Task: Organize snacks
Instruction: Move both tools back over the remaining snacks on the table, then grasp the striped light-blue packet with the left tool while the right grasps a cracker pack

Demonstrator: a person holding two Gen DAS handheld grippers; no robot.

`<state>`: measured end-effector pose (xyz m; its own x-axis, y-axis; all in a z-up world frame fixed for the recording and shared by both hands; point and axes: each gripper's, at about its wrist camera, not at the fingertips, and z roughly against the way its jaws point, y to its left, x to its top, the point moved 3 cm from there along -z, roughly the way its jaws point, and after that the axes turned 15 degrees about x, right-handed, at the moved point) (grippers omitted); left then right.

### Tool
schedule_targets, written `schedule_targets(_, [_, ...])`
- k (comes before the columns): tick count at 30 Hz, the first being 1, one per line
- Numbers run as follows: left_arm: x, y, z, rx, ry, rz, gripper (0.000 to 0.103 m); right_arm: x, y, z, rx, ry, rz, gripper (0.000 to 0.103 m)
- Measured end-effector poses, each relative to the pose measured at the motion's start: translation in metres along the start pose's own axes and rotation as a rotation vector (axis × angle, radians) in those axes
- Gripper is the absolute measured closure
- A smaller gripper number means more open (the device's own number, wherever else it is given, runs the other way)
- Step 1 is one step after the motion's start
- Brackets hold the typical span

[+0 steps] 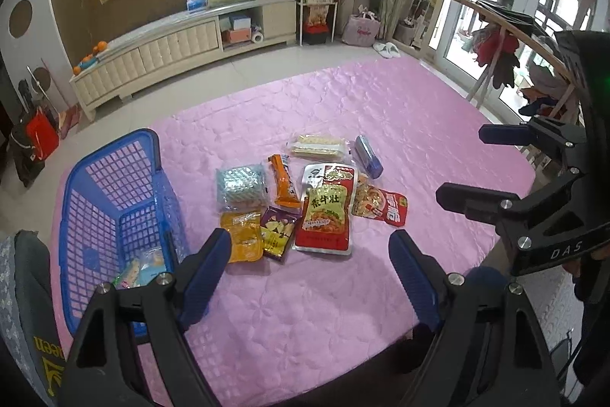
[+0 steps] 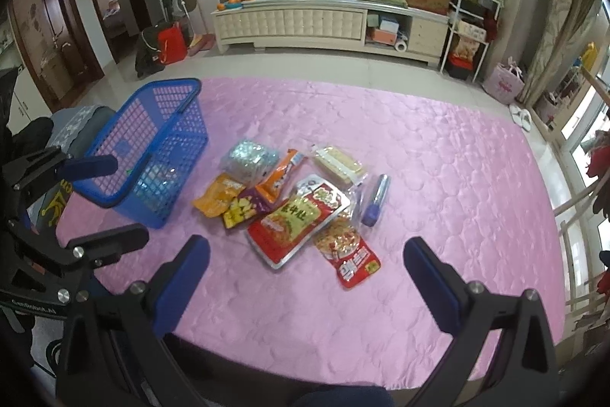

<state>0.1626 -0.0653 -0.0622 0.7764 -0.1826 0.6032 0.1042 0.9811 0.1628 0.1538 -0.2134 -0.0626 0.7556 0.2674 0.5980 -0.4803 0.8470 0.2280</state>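
Eight snack packets lie in one loose cluster on the pink-covered surface (image 1: 381, 124): one large red pouch (image 1: 326, 212), one smaller red pouch (image 1: 385, 210), two orange packets, one purple bag, one silver-blue pack, one clear pack of pale wafers and one blue tube. One blue basket (image 1: 114, 201) stands just left of them, with at least one packet inside. Both the left tool (image 1: 309, 277) and the right tool (image 2: 305, 277) hang above the near edge, fingers spread apart, gripping nothing.
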Motion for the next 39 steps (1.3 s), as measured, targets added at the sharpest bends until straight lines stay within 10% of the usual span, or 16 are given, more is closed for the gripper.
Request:
schedule_targets(29, [0.083, 0.017, -0.159, 0.082, 0.285, 0.000, 0.020, 0.059, -0.109, -0.132, 0.129, 0.210, -0.337, 0.005])
schedule_targets(39, [0.070, 0.024, -0.221, 0.133, 0.417, 0.004, 0.041, 0.050, -0.113, -0.178, 0.171, 0.259, -0.355, 0.014])
